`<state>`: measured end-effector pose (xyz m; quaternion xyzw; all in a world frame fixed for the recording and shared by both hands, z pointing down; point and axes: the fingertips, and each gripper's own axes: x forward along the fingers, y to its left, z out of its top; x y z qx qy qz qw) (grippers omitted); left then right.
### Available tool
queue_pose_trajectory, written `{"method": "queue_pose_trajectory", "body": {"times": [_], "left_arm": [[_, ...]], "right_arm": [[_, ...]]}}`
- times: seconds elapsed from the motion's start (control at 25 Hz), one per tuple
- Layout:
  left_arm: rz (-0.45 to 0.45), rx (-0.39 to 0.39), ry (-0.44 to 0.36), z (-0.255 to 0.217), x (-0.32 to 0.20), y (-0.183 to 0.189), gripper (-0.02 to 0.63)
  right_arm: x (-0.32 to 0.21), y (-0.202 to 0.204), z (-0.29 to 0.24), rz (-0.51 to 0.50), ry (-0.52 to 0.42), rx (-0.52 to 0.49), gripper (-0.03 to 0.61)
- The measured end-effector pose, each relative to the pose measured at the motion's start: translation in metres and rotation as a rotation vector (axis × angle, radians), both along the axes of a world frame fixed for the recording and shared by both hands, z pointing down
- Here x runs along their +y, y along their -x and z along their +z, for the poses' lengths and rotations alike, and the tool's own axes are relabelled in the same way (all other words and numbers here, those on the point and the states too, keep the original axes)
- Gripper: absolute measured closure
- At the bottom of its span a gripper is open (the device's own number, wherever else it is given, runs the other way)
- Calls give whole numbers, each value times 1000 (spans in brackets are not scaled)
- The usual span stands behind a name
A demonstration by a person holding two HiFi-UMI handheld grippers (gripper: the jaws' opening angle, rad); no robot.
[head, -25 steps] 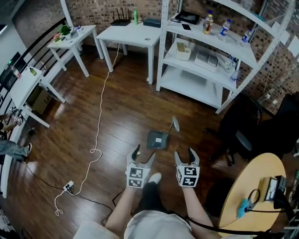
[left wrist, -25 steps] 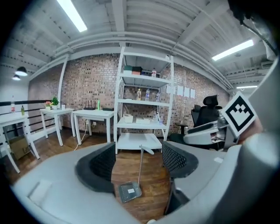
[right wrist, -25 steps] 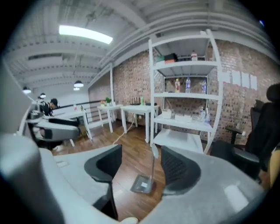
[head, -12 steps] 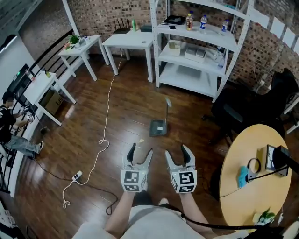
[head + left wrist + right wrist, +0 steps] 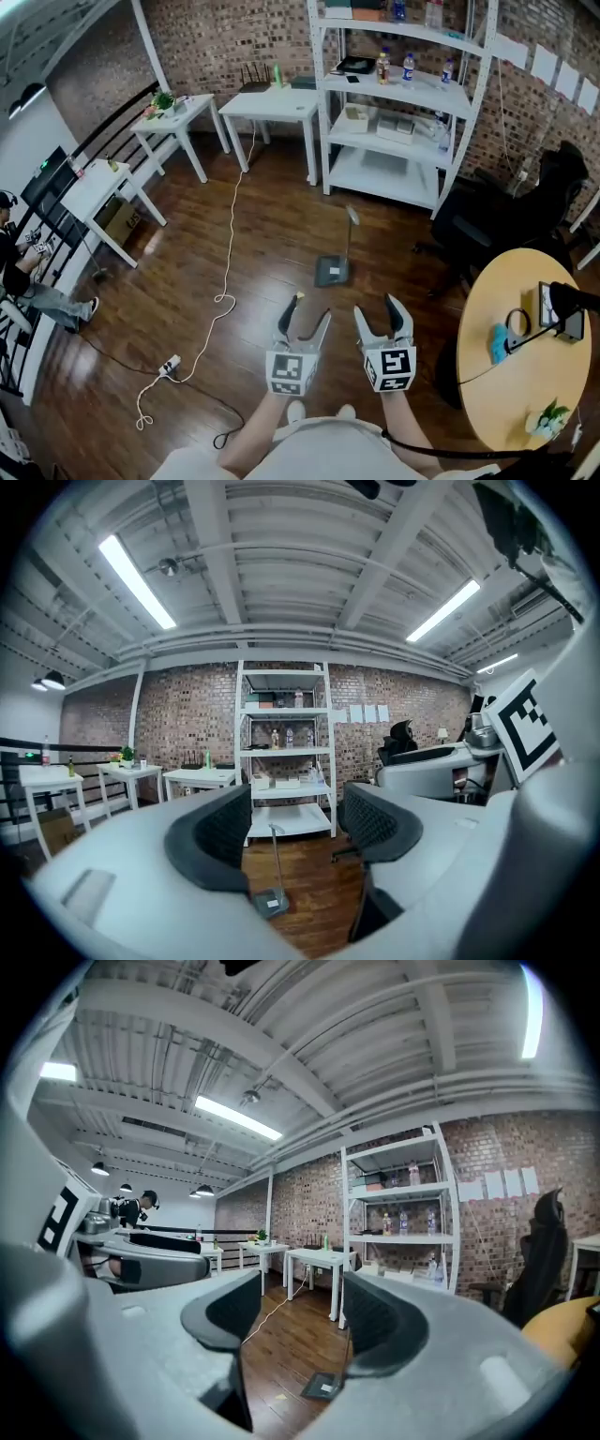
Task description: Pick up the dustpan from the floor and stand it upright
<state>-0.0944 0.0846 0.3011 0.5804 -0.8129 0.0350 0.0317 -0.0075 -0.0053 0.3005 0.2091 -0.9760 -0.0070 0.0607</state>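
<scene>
The grey dustpan (image 5: 332,273) stands on the wooden floor with its long handle (image 5: 350,234) pointing up. It is ahead of both grippers and apart from them. My left gripper (image 5: 307,315) is open and empty. My right gripper (image 5: 378,312) is beside it, also open and empty. In the left gripper view the dustpan (image 5: 270,903) shows low between the jaws of the left gripper (image 5: 295,829), far off. Beyond the right gripper (image 5: 291,1321), the right gripper view has the dustpan (image 5: 323,1387) on the floor.
A white shelving unit (image 5: 394,178) with bottles stands behind the dustpan. White tables (image 5: 277,101) line the back wall. A white cable (image 5: 225,281) runs across the floor to a power strip (image 5: 171,364). A black chair (image 5: 487,225) and a round yellow table (image 5: 516,375) are on the right.
Both grippers have drawn back from the dustpan and risen, staying open. The dustpan now lies farther ahead, still standing with its handle up.
</scene>
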Motion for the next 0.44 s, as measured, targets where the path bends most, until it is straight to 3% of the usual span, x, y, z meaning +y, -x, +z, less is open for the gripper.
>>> {"method": "queue_pose_trajectory", "body": {"times": [0.16,0.24,0.44], "left_arm": [[-54,-61,-4,0,45,3,300],[-77,-100,-42,-15,65,6,345],[-98,-90,-103,-36,96,25,345]], "right_arm": [[30,4,5,1,21,8,322],[42,8,6,2,24,14,330],[71,29,-2,-14,-3,10,344]]}}
